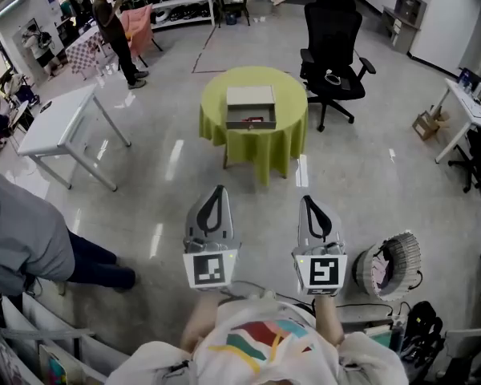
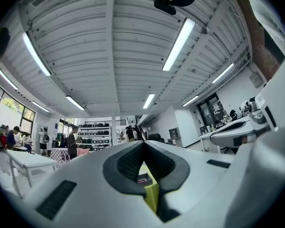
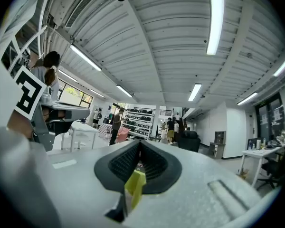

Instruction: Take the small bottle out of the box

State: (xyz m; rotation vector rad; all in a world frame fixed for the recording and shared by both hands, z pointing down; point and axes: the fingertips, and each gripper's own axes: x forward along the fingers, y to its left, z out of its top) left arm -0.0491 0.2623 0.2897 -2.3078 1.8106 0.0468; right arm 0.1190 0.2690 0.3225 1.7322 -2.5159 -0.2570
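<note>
In the head view a grey box (image 1: 250, 107) lies on a round table under a yellow-green cloth (image 1: 256, 139), well ahead of me. A small red-dark item (image 1: 255, 120) shows in the box's open front part; I cannot tell whether it is the small bottle. My left gripper (image 1: 217, 189) and right gripper (image 1: 306, 199) are held close to my body, side by side, pointing toward the table and far short of it. Both are shut with nothing between their jaws. The left gripper view shows the box (image 2: 143, 178) and the cloth (image 2: 152, 196) through the gap below the closed tips.
A black office chair (image 1: 330, 50) stands right behind the table. A white folding table (image 1: 60, 123) is at the left, and a person in grey (image 1: 24, 239) is close at my left. A white desk (image 1: 465, 107) is at the right. A round white device (image 1: 389, 263) lies on the floor at my right.
</note>
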